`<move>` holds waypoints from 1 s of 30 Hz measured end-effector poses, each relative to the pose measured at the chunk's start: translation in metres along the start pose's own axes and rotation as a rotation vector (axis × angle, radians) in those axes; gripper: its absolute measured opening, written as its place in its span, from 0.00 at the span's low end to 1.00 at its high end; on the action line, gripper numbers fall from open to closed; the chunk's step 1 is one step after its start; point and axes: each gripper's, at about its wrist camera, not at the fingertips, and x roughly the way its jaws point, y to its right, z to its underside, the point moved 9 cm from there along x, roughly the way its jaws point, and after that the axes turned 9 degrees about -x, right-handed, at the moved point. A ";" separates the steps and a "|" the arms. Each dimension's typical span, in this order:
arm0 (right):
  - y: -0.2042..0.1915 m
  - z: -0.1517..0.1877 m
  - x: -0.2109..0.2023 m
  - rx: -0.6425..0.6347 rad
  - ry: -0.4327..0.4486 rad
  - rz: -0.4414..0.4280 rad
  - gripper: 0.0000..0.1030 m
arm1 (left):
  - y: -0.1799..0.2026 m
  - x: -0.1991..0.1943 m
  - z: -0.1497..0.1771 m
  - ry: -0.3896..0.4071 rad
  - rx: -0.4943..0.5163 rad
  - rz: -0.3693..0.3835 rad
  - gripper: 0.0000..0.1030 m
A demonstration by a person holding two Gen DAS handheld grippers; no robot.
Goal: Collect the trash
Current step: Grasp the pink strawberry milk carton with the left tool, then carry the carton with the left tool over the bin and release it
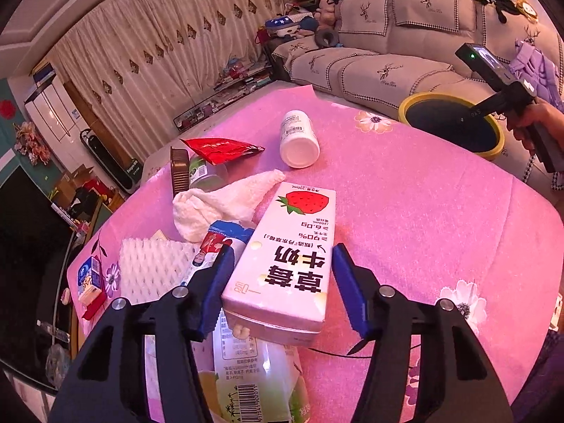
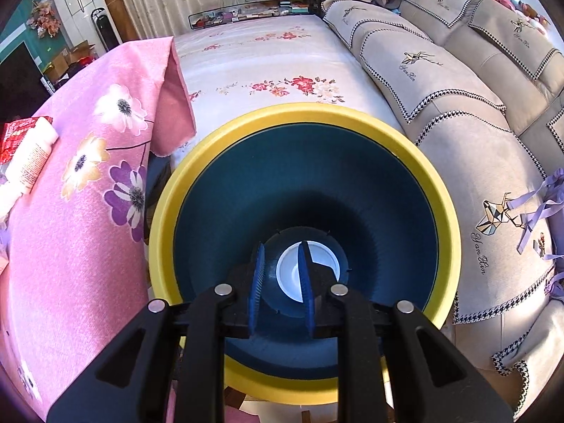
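While your left gripper straddles the strawberry milk carton with fingers spread and not clamping, its long axis runs 12 to 6, top toward you. Your right gripper hangs part-open, holding nothing, over the bin.

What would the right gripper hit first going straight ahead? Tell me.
Likely the white lid lying at the bottom of the bin; the right gripper points down into it, nothing between. Depth is unclear.
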 end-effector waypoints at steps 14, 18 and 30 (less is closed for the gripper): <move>-0.009 0.017 -0.053 0.008 0.125 -0.090 0.18 | 0.025 -0.046 -0.025 0.060 -0.159 0.101 0.48; -0.009 0.019 -0.068 0.010 0.159 -0.104 0.18 | 0.045 -0.050 -0.032 0.065 -0.169 0.137 0.48; 0.007 0.026 -0.102 0.027 0.236 -0.118 0.18 | 0.098 -0.052 -0.084 0.109 -0.147 0.214 0.48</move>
